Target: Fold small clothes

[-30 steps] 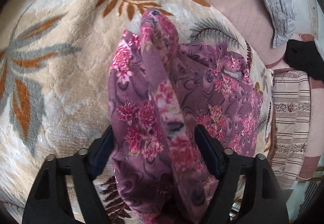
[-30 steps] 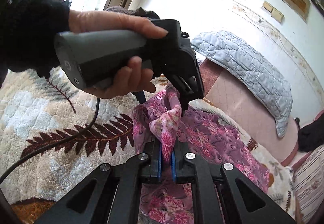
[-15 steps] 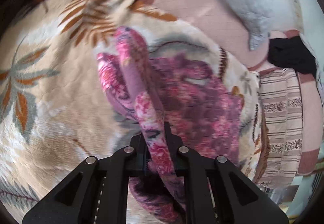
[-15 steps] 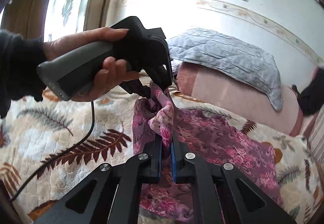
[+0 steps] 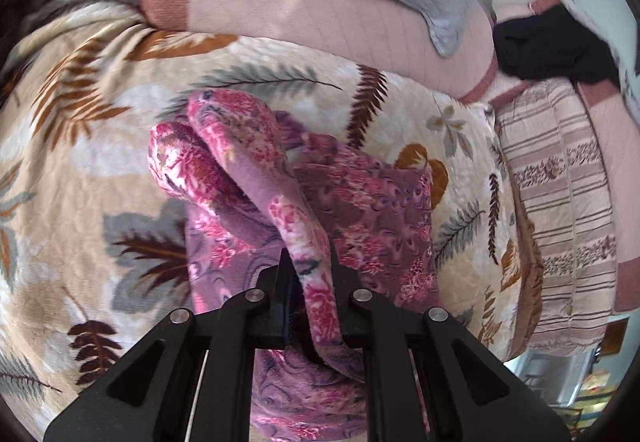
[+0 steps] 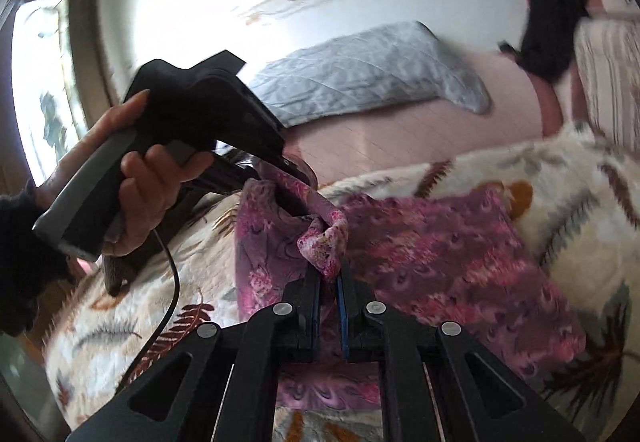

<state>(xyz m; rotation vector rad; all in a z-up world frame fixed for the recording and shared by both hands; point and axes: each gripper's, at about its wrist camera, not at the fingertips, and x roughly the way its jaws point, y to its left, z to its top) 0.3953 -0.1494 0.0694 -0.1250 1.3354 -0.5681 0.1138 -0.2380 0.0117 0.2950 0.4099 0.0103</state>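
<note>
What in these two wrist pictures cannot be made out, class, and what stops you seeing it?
- Left wrist view: the pink and purple floral garment has its near end hidden behind the left gripper.
- Right wrist view: the black cloth heap is motion-blurred, so its kind is unclear.
- Right wrist view: the garment's type is unreadable, bunched at the right gripper.

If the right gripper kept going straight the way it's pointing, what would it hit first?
Most likely the left gripper, which sits just ahead and slightly left, clamped on the same bunched edge of the floral purple garment that the right gripper holds. Depth is unclear; beyond lies the pink mattress.
</note>
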